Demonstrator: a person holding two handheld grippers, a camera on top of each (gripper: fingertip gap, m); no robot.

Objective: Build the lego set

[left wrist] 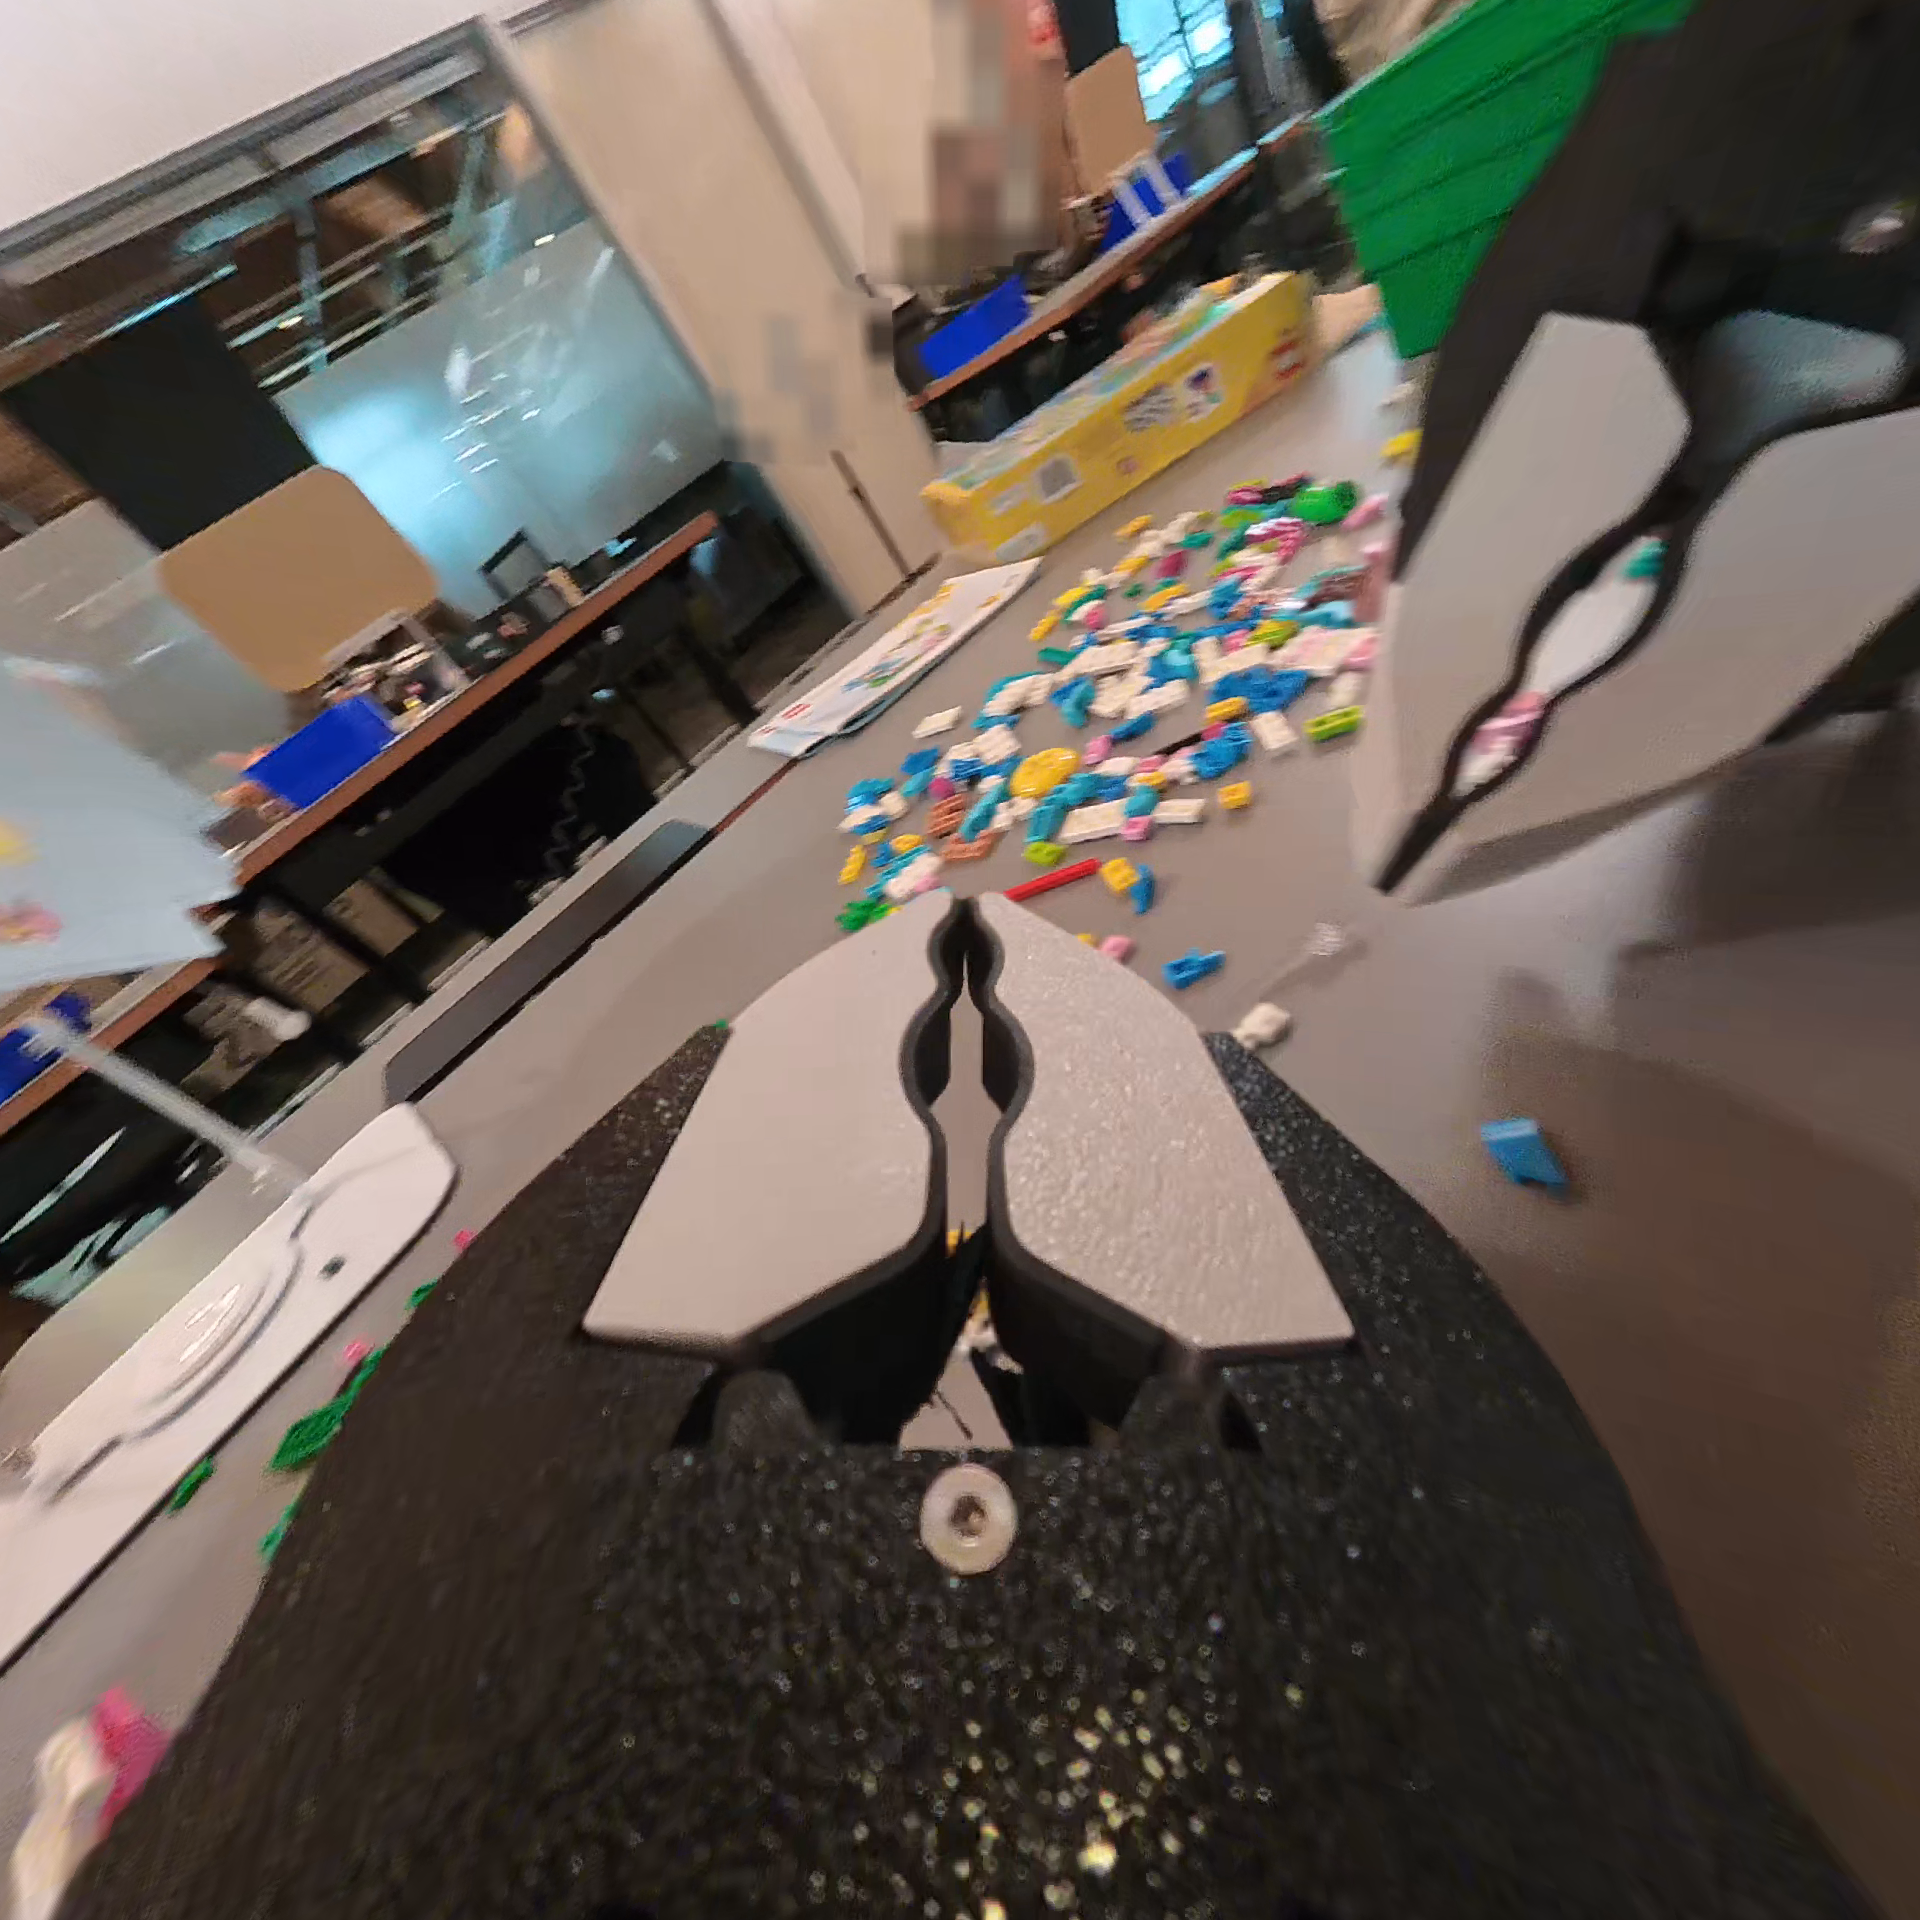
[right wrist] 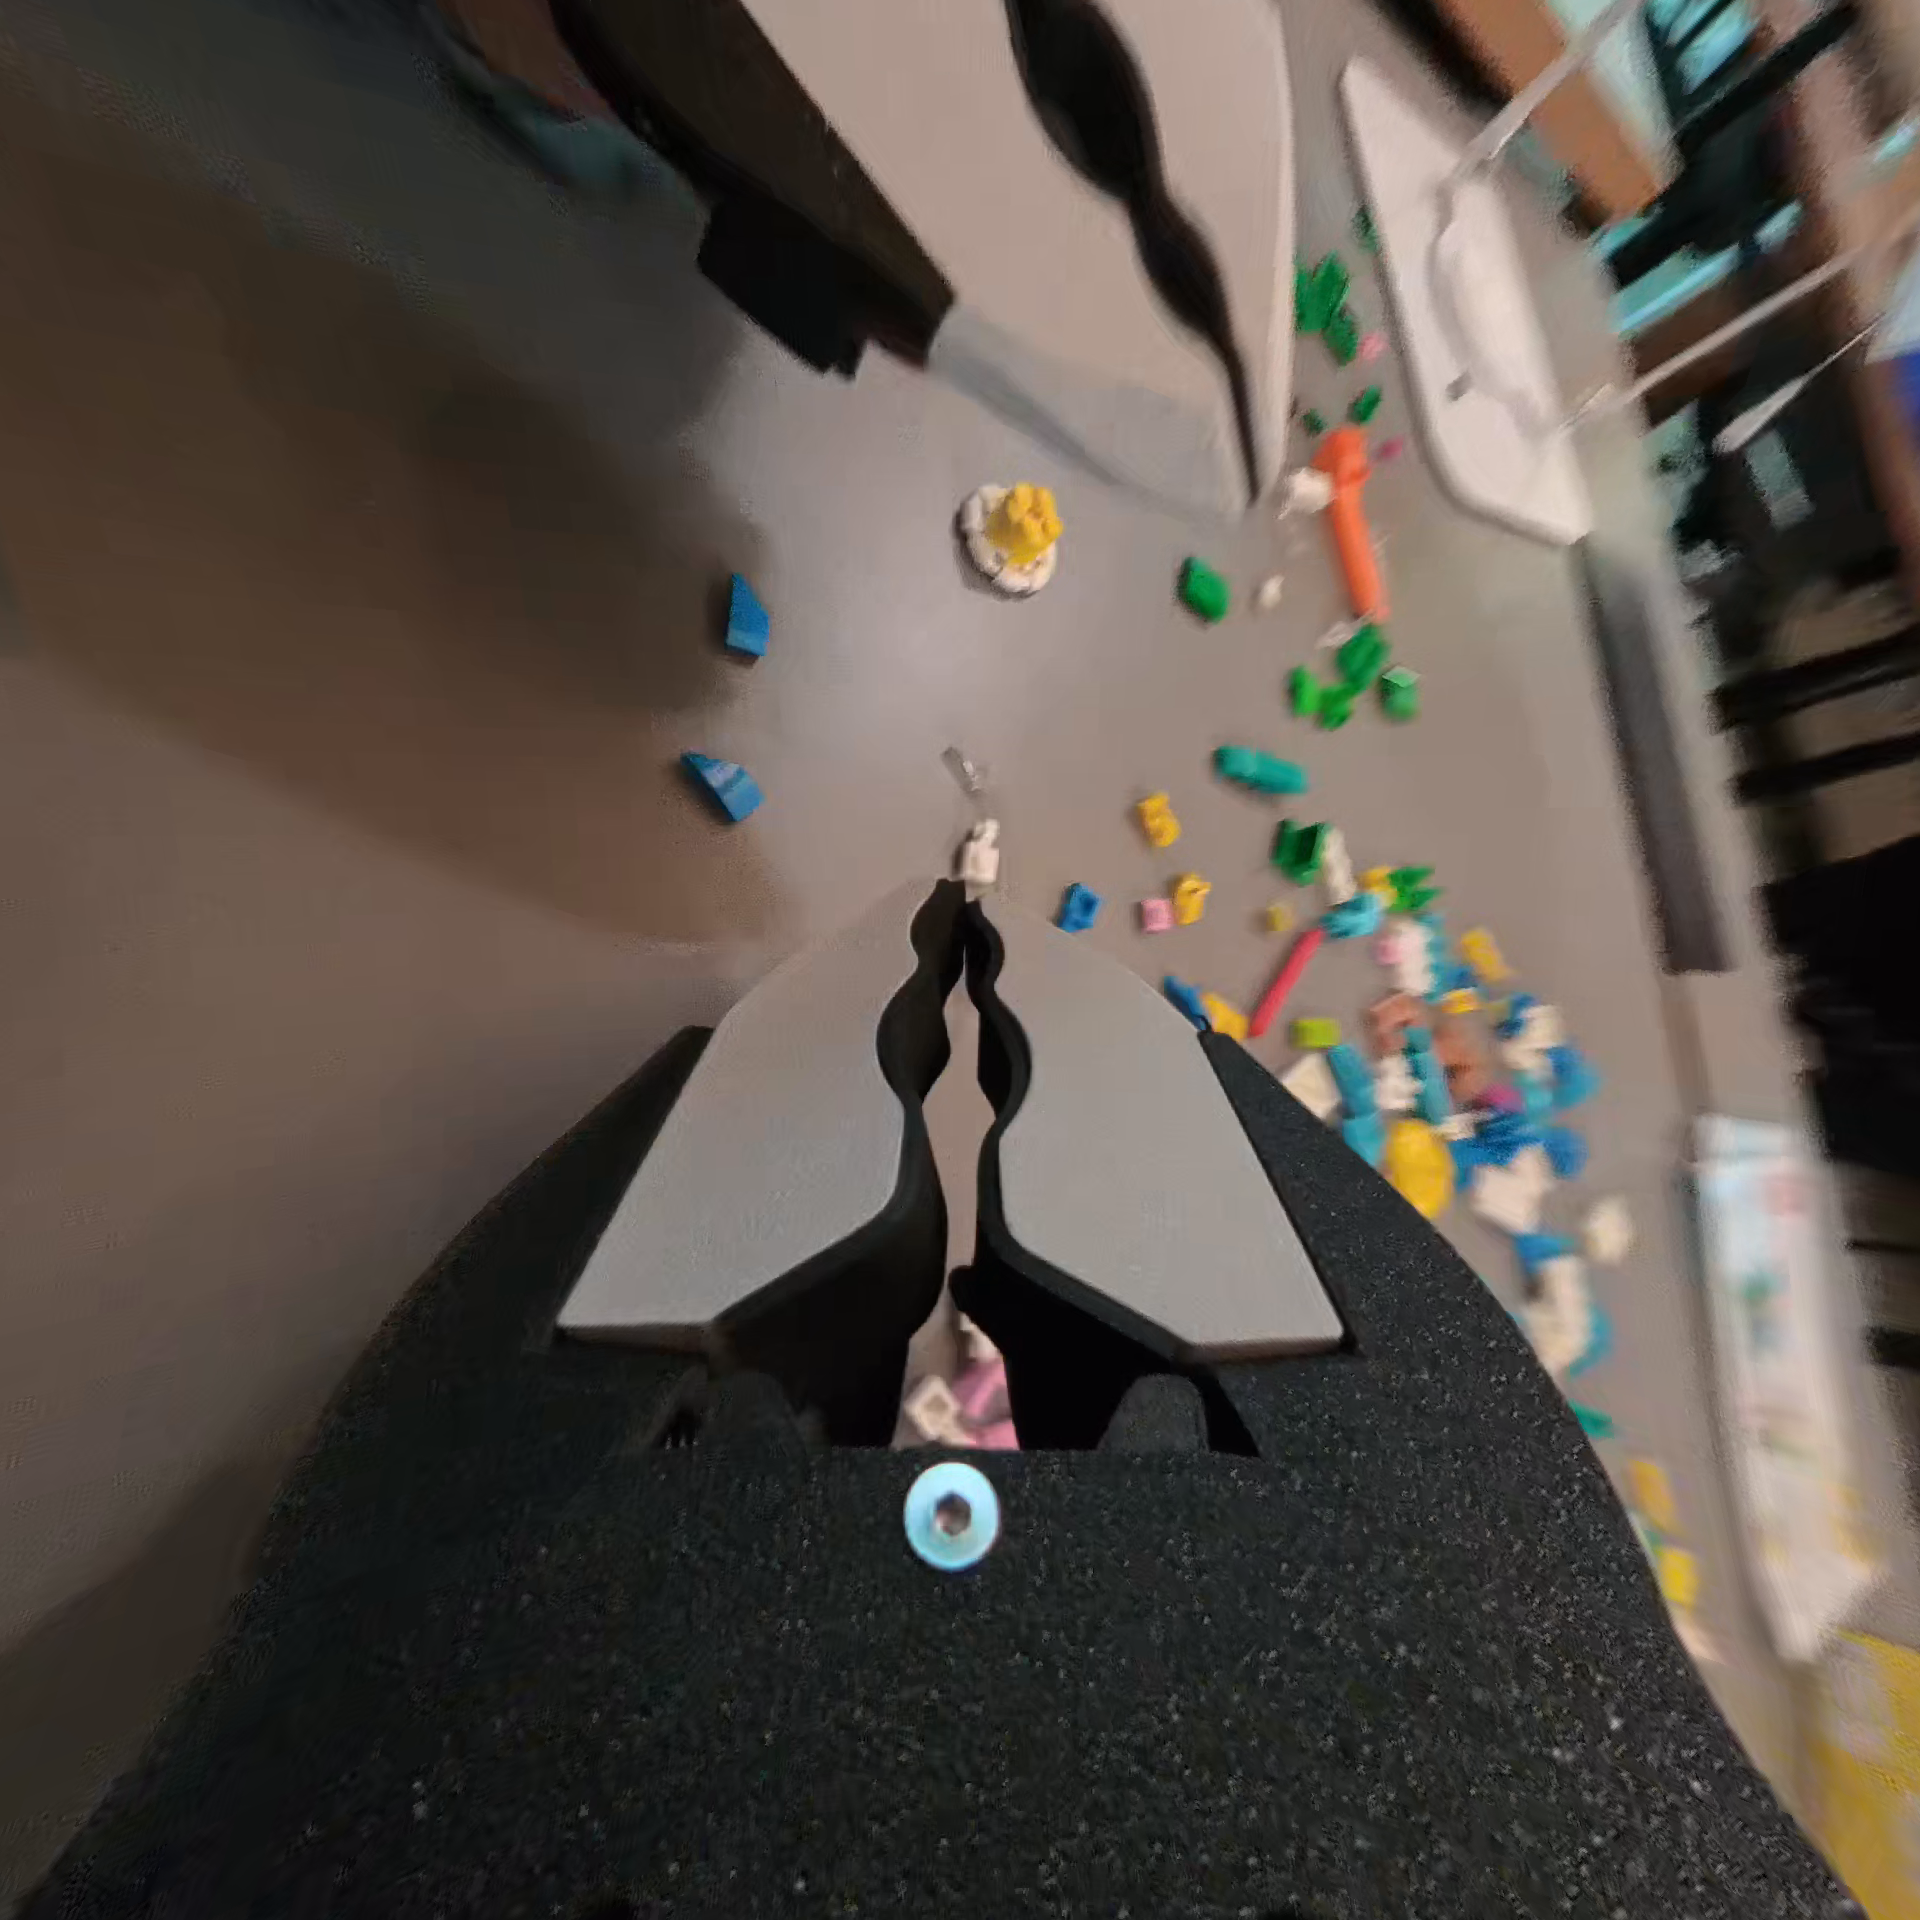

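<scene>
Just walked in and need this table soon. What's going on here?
A person is working on a toy brick set with two handheld claws. Both the left claw and right claw are shut and look empty, raised over the grey table. Most bricks lie loose in a pile beside the booklet and yellow box. One small yellow-and-white build stands apart.

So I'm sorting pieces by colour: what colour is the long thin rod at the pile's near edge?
Red; the rod shows best in the left wrist view.
</scene>
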